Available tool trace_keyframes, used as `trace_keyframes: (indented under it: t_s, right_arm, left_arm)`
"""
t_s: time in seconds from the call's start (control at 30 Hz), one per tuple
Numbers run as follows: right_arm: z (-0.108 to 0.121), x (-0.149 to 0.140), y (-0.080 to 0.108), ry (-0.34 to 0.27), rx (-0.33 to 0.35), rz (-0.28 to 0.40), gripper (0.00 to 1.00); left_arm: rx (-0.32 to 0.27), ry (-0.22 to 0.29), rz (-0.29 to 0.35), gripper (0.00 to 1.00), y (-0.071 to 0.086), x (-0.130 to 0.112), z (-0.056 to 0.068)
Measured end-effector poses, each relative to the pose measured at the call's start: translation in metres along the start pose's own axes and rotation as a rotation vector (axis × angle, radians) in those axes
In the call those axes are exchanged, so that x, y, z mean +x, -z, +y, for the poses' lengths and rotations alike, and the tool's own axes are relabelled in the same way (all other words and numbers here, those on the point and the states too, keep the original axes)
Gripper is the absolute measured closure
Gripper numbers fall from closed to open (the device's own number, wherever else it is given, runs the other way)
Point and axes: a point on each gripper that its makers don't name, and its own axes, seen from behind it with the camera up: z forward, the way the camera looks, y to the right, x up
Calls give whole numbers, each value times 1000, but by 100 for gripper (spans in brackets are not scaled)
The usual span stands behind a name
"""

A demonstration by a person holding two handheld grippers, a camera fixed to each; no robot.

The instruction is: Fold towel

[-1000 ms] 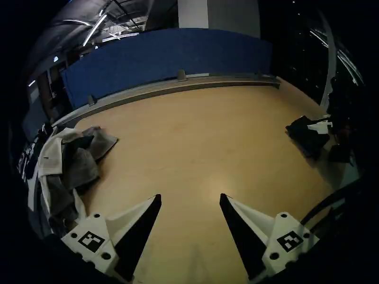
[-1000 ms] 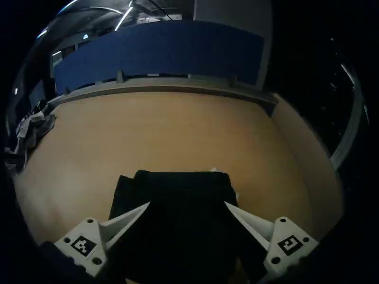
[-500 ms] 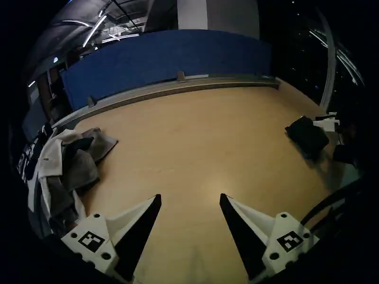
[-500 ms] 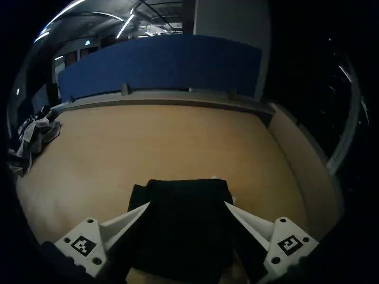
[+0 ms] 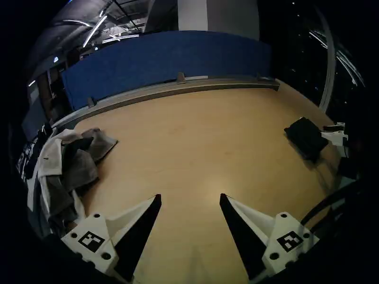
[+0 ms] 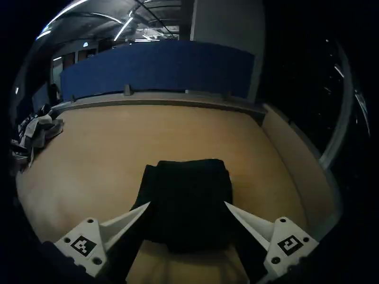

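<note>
While the left hand-held gripper (image 5: pixel 189 195) hovered, fingers apart, over the wooden counter (image 5: pixel 199 128), the right hand-held gripper (image 6: pixel 187 202) was also spread wide. A folded black towel (image 6: pixel 189 189) lay flat on the counter between its fingers. A heap of grey and white cloths (image 5: pixel 71 163) lay well apart from the towel.

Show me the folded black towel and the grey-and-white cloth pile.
folded black towel (image 6: pixel 189 203): right gripper view, middle of its top layer.
grey-and-white cloth pile (image 5: pixel 81 168): left gripper view, grey cloth at its middle.
</note>
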Motion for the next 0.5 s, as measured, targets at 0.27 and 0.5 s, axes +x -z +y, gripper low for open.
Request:
trace_keyframes:
  t_s: [0.27, 0.5]
  right_arm:
    - [1, -23, -5, 8, -3, -32, 0]
    - [9, -43, -14, 40, -5, -71, 0]
  left_arm:
    - [0, -5, -2, 9, 1, -1, 0]
    - [4, -5, -3, 9, 1, -1, -1]
